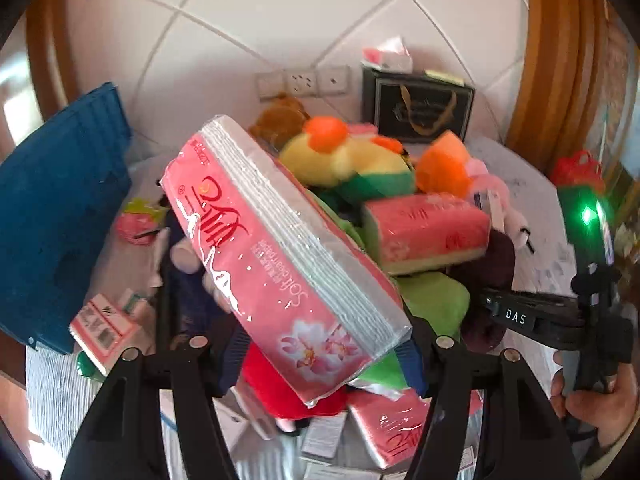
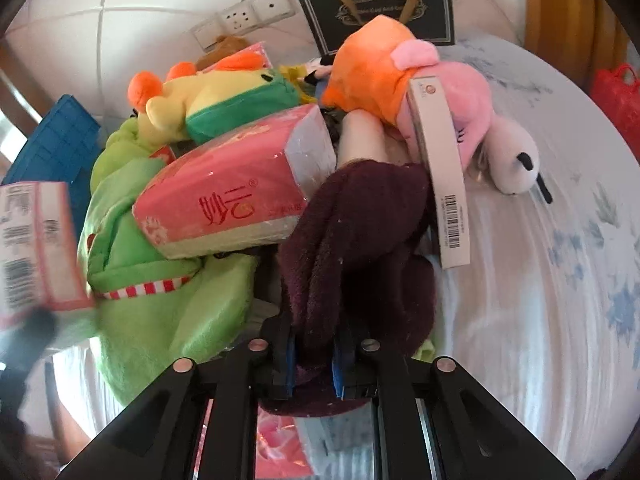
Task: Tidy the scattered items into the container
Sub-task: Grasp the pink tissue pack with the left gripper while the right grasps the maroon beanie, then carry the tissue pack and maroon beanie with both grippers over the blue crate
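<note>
The left gripper (image 1: 320, 344) holds a pink tissue pack (image 1: 280, 264) above the toy pile (image 1: 360, 168). The right gripper (image 2: 314, 360) is clamped on a maroon cloth (image 2: 360, 248), seemingly on that pile.

Tissue pack (image 1: 280, 264) glossy plastic film (crinkled); maroon cloth (image 2: 360, 248) fuzzy fleece; tablecloth (image 2: 540, 280) matt fabric.
</note>
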{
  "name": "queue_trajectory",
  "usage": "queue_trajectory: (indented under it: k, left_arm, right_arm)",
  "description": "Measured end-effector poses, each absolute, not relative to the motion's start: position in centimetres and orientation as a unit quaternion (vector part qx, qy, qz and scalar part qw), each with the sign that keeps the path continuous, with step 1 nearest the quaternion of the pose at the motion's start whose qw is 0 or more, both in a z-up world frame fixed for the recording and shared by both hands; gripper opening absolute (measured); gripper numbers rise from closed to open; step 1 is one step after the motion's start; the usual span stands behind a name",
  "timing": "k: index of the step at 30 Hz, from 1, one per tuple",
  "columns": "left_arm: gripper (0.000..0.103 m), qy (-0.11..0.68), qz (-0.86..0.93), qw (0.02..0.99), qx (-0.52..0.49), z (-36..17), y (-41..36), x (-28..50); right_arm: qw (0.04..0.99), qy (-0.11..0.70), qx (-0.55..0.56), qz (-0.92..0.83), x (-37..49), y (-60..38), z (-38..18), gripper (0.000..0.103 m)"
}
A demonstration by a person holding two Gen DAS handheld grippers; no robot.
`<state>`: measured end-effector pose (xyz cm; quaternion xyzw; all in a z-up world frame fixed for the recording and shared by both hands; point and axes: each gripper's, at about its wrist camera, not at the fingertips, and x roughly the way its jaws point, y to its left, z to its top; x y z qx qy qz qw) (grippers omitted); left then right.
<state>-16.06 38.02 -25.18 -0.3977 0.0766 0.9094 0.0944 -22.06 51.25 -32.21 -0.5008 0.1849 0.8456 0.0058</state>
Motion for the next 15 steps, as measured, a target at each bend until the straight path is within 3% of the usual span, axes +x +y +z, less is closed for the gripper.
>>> queue_trajectory:
  k: [7,15]
  left_arm:
    - [0.062,0.105,0.914,0.088,-0.381,-25.9,39.3,-16.4]
    - [0.062,0.098,0.92,0.111,-0.363,-24.1,37.5,-15.8]
  right_arm:
    - [0.004,0.155,-0.486,0.86,-21.3,50.3,-31.4,0.011]
    - [0.007,0.109,-0.39,0.914,-18.0,47.2,-23.0,0.01]
